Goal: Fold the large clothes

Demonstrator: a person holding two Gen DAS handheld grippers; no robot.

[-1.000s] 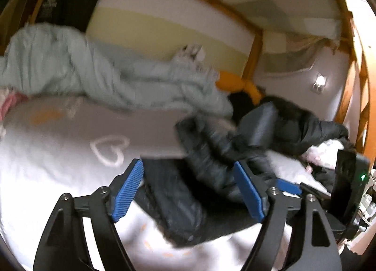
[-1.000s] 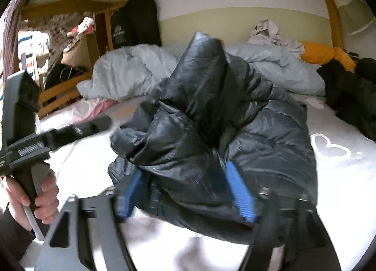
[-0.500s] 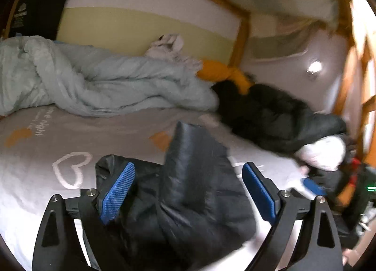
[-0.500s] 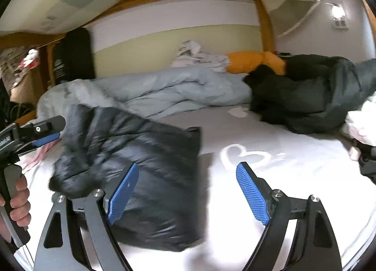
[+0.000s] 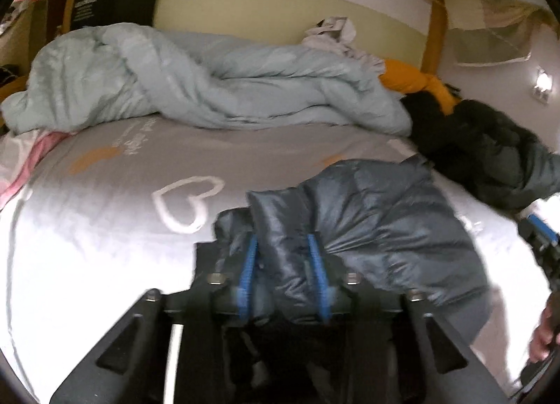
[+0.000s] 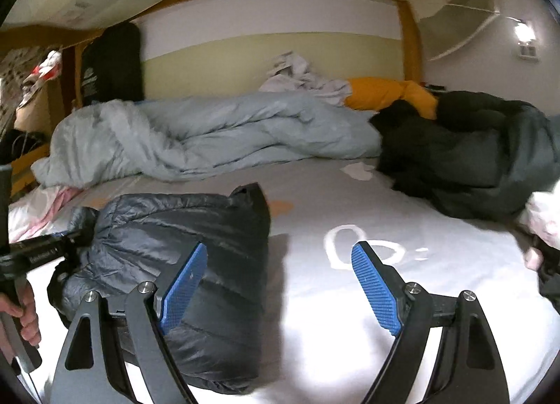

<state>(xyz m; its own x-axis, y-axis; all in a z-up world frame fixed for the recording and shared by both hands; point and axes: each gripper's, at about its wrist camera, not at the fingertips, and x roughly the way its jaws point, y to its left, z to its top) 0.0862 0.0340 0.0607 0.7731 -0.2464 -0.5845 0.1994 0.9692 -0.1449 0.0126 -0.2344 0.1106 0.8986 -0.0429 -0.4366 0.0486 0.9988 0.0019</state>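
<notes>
A dark quilted puffer jacket (image 5: 385, 215) lies bunched on the white sheet (image 5: 87, 246) near the bed's front. My left gripper (image 5: 282, 265) is at its near left end. The jaws are closing, and both blue pads press a thick fold of the jacket between them. In the right wrist view the same jacket (image 6: 182, 225) lies at lower left, with the left gripper (image 6: 75, 241) dug into its far end and a hand (image 6: 21, 313) on the handle. My right gripper (image 6: 280, 285) stands wide open over bare sheet, its left pad (image 6: 183, 285) in front of the jacket's edge.
A crumpled light blue duvet (image 6: 210, 134) runs along the back of the bed. A dark coat pile (image 6: 472, 152) fills the right side, with an orange pillow (image 6: 385, 92) behind it. Pink cloth (image 5: 35, 152) lies at the left edge. A wooden post (image 6: 409, 36) stands behind.
The jacket, held up in a bundle a second ago, now lies on the sheet. The left jaws have narrowed onto a fold of it. The right gripper has drawn off to the jacket's right.
</notes>
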